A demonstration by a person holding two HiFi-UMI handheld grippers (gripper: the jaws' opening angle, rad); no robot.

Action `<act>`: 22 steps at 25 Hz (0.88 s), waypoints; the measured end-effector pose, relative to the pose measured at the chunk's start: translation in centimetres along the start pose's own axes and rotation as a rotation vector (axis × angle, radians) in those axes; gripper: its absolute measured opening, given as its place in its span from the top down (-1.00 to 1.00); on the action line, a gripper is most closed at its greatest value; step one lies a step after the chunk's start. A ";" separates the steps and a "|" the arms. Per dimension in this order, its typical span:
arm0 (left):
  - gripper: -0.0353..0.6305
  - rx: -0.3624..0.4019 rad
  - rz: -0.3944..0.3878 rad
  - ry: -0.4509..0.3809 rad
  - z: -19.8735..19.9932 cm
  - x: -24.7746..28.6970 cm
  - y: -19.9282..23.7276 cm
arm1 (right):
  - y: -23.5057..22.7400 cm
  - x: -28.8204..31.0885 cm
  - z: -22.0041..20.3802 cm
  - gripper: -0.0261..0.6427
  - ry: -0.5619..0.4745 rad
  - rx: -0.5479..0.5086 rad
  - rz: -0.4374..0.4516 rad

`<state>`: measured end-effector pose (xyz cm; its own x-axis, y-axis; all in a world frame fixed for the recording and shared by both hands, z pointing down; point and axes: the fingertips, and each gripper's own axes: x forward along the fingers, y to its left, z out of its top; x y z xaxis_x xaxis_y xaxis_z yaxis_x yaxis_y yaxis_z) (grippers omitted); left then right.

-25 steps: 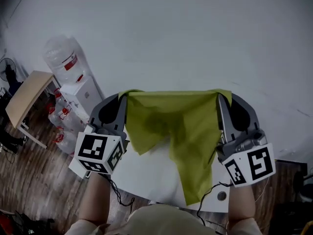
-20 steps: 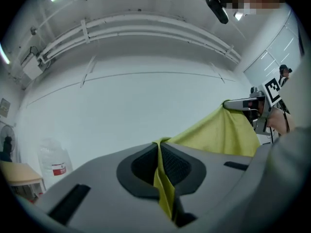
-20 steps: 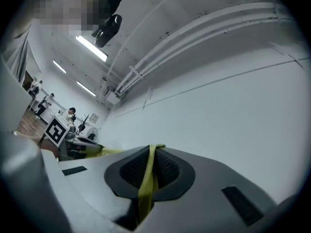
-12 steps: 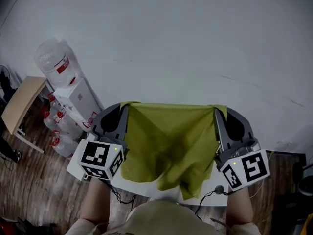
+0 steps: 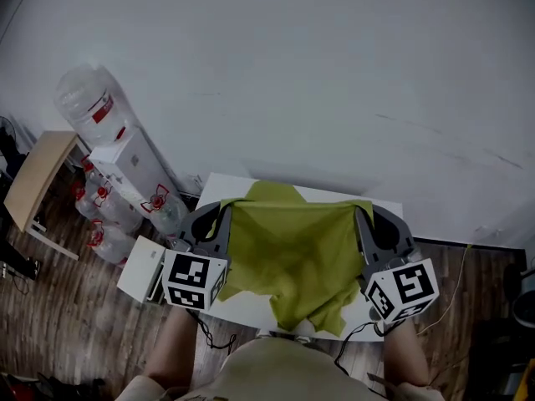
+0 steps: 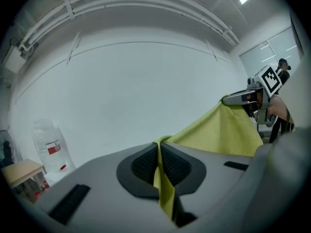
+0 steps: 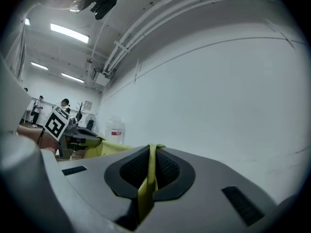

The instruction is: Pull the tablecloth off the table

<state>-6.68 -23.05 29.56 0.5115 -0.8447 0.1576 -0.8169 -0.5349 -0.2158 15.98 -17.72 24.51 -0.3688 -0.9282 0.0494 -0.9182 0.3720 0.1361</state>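
An olive-green tablecloth (image 5: 288, 253) hangs stretched between my two grippers above a small white table (image 5: 219, 187). My left gripper (image 5: 224, 211) is shut on the cloth's left corner, and the cloth (image 6: 158, 169) shows pinched between its pads. My right gripper (image 5: 359, 213) is shut on the right corner, where the cloth (image 7: 148, 171) is squeezed between its pads. The cloth's lower part droops over the table's near side, and a far corner (image 5: 272, 192) still lies on the tabletop. From the left gripper view I see the right gripper (image 6: 245, 97) holding the far end.
A water dispenser (image 5: 125, 167) with a large bottle (image 5: 88, 103) stands left of the table, with several spare bottles (image 5: 100, 215) beside it. A wooden table (image 5: 38, 178) sits further left. A white wall (image 5: 318, 65) is behind. Cables run under the table (image 5: 451, 282).
Both grippers have dropped lower and toward the table with the cloth. More of the white tabletop shows behind the cloth, and the cloth hangs more bunched.
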 end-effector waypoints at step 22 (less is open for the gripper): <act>0.83 -0.034 -0.095 0.290 -13.9 2.4 -6.0 | 0.3 -1.3 -16.8 0.83 0.341 0.109 0.006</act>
<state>-4.25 -21.64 44.58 0.4924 -0.7481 0.4449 -0.7802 -0.6059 -0.1553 18.60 -16.45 41.10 -0.3215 -0.8675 0.3797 -0.9330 0.3587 0.0295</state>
